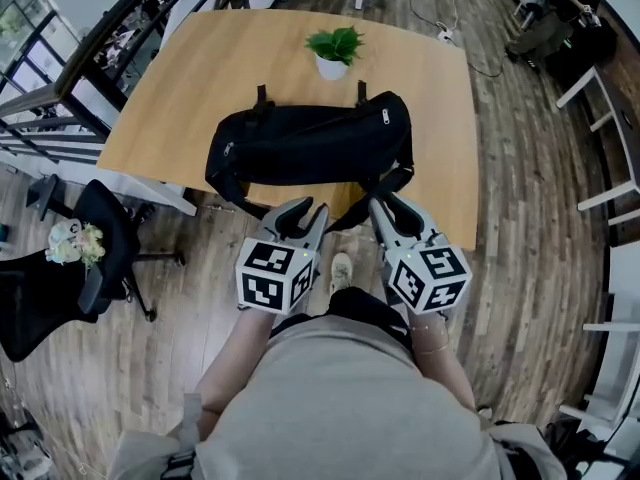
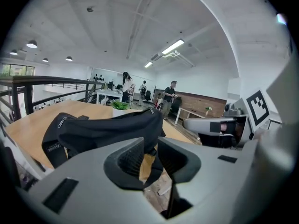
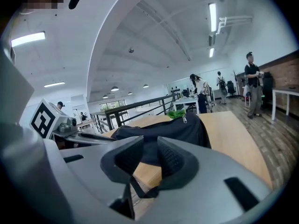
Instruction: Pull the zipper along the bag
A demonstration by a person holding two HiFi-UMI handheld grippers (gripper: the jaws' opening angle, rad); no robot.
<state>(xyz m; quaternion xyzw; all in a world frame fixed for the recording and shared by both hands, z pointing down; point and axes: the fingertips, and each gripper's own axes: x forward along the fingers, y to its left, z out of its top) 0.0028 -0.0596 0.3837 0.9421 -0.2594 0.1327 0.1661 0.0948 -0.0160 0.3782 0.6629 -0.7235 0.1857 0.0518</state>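
Black bag [image 1: 310, 148] lies lengthwise on the wood table [image 1: 190, 78], near the front edge. Straps hang off that edge. Head view: zipper runs along the bag top, with one pull [image 1: 385, 116] at the right end. A potted plant [image 1: 335, 50] stands on the table behind the bag, apart from it. Left gripper [image 1: 302, 214] and right gripper [image 1: 384, 208] are side by side over the floor, just short of the table edge, both pointing at the bag. Neither touches it. The hanging straps sit between the two tips. A black chair [image 1: 60, 288] stands at the left on the floor.

Left gripper view: fingers [image 2: 131, 158] stand apart with a clear gap and nothing clamped. Through the gap show the table edge and a dangling strap [image 2: 156, 164], beyond the pads, which don't press on it. The bag [image 2: 103, 129] is ahead and slightly left, filling the middle of the view, with the plant [image 2: 120, 106] behind it. The right gripper's grey body is at the right side. People stand far back in the room.

Right gripper view: fingers [image 3: 175, 160] are apart too, with the gap empty. A strap [image 3: 140, 188] hangs below and past the pads, not gripped. The bag [image 3: 163, 127] is straight ahead on the table [image 3: 233, 134], with a zipper pull [image 3: 185, 119] on its top right. Green of the plant [image 3: 176, 113] shows just behind. The left gripper is at the left edge. A railing [image 3: 135, 107] and people are in the background.
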